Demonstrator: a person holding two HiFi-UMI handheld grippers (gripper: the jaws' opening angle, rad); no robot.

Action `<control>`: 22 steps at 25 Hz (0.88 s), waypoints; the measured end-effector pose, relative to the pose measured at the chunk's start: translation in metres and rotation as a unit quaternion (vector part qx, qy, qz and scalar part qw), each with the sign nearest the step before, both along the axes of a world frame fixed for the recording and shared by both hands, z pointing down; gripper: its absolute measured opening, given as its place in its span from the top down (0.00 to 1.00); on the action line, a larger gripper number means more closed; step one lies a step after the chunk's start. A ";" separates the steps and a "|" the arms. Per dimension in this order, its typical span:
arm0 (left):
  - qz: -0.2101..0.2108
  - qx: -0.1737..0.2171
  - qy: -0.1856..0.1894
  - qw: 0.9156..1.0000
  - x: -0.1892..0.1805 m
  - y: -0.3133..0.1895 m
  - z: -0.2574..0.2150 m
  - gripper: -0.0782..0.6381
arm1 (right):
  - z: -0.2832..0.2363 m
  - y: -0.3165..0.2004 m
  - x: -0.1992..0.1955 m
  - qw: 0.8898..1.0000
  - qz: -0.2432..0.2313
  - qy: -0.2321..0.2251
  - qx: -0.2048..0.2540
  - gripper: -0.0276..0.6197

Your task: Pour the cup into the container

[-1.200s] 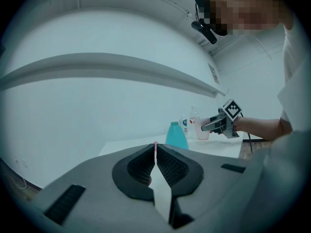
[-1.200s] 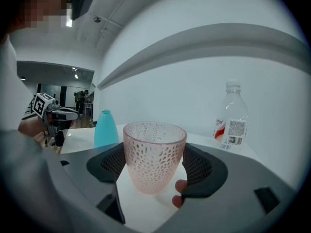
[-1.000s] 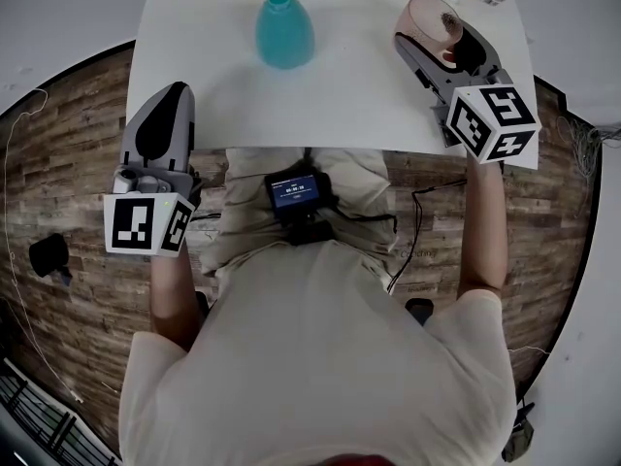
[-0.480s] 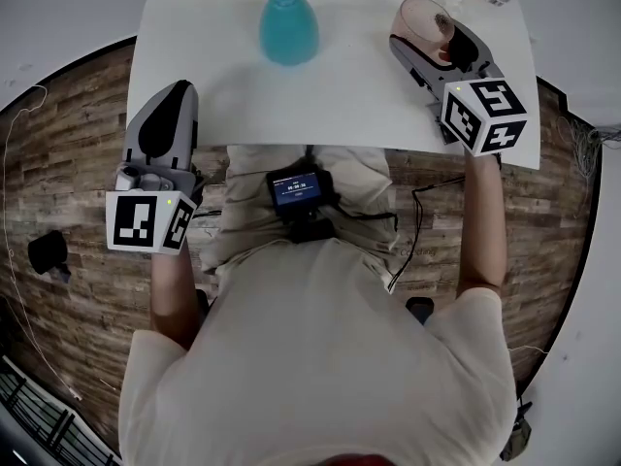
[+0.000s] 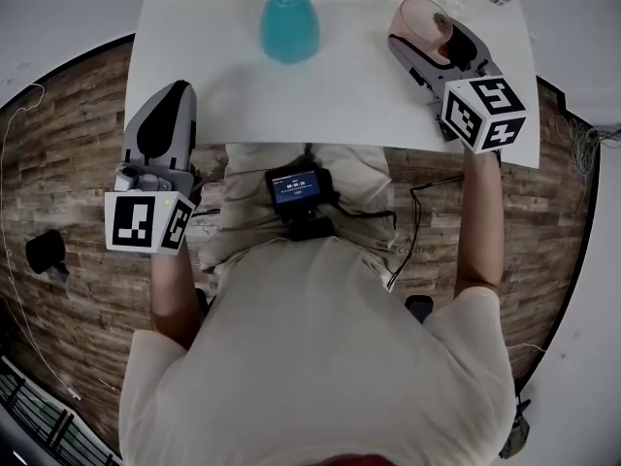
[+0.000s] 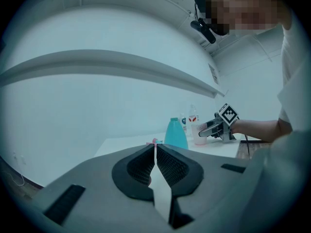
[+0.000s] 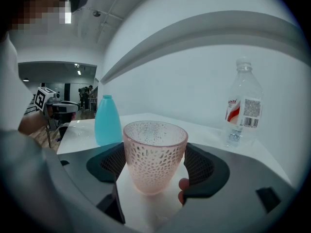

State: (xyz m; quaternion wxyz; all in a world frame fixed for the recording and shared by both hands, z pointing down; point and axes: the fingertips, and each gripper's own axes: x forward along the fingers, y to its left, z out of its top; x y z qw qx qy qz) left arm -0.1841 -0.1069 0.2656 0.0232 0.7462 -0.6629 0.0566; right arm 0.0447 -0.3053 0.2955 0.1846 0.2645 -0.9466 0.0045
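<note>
On the worktop point(image 5: 340, 85), the teal container point(image 5: 289, 25) stands well left of my pink cup point(image 7: 154, 154), with a water bottle point(image 7: 241, 108) beyond. My right tongs point(image 7: 155, 152) clasp the cup; my left tongs point(image 6: 155, 152) are pinched together, empty.

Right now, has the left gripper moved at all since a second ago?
No. The left gripper sits in the same spot just off the near left corner of the white table, its jaws shut and empty.

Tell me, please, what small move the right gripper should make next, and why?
Probably lift the cup slightly off the table: the right gripper clasps it upright, and the teal container stands apart to its left.
</note>
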 end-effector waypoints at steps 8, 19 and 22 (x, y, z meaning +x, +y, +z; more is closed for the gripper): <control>0.001 0.001 0.003 1.000 0.000 0.001 0.001 0.87 | -0.013 0.004 0.000 0.999 -0.013 -0.035 0.007 0.27; 0.000 0.002 0.010 1.000 0.000 0.006 0.003 0.87 | -0.048 0.009 0.023 0.994 0.031 -0.093 0.042 0.26; 0.001 0.003 0.011 1.000 0.000 0.007 0.004 0.87 | -0.052 0.015 0.033 0.992 0.048 -0.100 0.054 0.26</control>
